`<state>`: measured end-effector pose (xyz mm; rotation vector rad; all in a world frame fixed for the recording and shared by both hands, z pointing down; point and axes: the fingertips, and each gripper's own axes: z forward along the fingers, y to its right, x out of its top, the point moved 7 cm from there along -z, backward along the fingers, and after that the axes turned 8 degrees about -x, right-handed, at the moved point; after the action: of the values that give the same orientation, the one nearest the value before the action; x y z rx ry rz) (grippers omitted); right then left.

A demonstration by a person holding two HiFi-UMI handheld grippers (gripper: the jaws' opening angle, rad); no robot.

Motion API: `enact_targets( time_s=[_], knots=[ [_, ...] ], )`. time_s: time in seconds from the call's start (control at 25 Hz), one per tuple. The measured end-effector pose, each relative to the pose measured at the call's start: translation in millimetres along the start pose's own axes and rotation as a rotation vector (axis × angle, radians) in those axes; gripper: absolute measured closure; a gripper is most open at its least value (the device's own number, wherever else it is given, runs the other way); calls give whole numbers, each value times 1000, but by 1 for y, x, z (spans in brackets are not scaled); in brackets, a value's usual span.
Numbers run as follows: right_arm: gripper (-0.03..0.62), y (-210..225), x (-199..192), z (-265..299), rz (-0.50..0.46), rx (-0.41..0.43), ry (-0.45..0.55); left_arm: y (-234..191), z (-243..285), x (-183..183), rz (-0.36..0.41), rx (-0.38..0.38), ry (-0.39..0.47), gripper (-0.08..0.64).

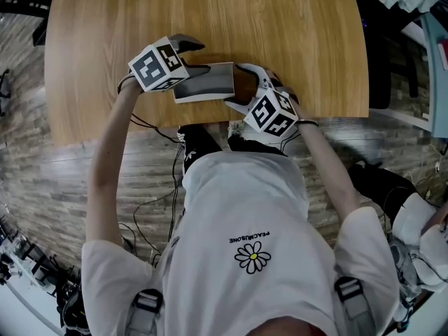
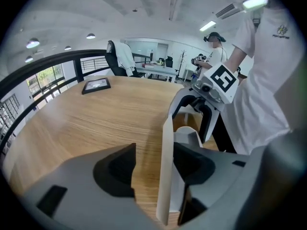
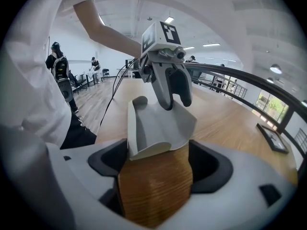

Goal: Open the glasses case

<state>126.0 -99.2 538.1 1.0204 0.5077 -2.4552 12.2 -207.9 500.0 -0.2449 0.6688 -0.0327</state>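
Glasses case (image 1: 210, 82) sits near the front edge of the counter (image 1: 210, 12), its grey flap (image 2: 165, 176) lifted off the wood-grain body (image 3: 153, 186). Right gripper (image 3: 156, 169), at the case's 3 o'clock in the head view, has its fingers clamped on the wood-grain end. Left gripper (image 2: 153, 166), at 9 o'clock, has its fingers spread. The flap stands edge-on between them, just beside one finger and clear of the other.

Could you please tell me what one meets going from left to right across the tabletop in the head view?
left gripper → glasses case, its grey flap on the left and its wood-grain body on the right → right gripper
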Motion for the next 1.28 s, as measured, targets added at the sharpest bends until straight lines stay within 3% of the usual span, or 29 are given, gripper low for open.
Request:
enact_targets(
  time_s=[0.6,0.72,0.88,1.04,1.2,1.28],
  knots=[
    [216,10,12,-8,37,6,0,17,-25,27,-13,50,182,268],
    [216,24,31,-26,136,-4,83,26,-39,38,20,82,202,268],
    [216,55,72,-60,276,-86,268,39,-68,60,33,114,302,281],
    [217,82,123,-104,247,-253,467,52,-112,88,77,293,462,405],
    [218,91,170,-148,209,-352,663,77,-164,118,159,579,639,524],
    [219,88,188,-166,193,-392,737,98,-191,133,235,751,738,539]
  ],
)
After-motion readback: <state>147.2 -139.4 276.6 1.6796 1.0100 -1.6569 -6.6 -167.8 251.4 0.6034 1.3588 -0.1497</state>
